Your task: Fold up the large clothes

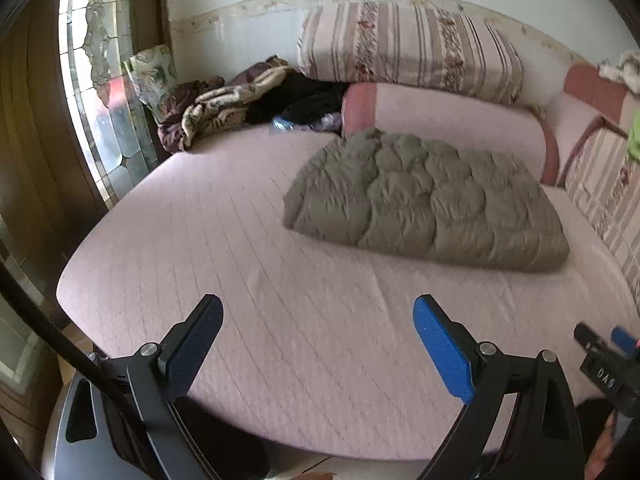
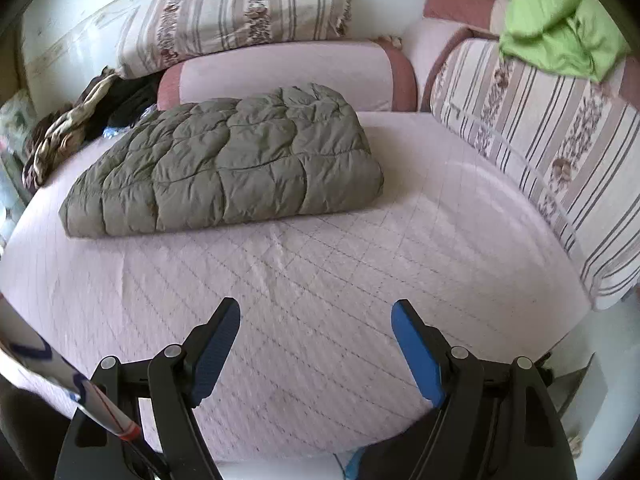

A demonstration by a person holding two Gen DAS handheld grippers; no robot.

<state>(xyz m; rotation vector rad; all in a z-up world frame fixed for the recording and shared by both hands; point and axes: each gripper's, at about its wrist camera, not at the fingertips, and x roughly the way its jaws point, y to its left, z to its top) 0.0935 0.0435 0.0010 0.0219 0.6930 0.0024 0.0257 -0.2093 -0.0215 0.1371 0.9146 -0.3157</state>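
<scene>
A puffy olive-grey quilted coat (image 1: 428, 200) lies folded into a thick rectangle on the pink quilted bed (image 1: 248, 264), toward the far side. It also shows in the right wrist view (image 2: 228, 168). My left gripper (image 1: 318, 308) is open and empty, held above the near part of the bed, well short of the coat. My right gripper (image 2: 316, 312) is open and empty too, over the near bed surface (image 2: 320, 264), apart from the coat. Part of the right gripper (image 1: 608, 360) shows at the right edge of the left wrist view.
Striped floral cushions (image 1: 412, 48) and a pink bolster (image 1: 448, 120) line the back. A heap of crumpled clothes (image 1: 224, 104) lies at the far left by a patterned glass window (image 1: 100, 92). A green garment (image 2: 560, 20) rests on the striped cushion at right (image 2: 540, 128).
</scene>
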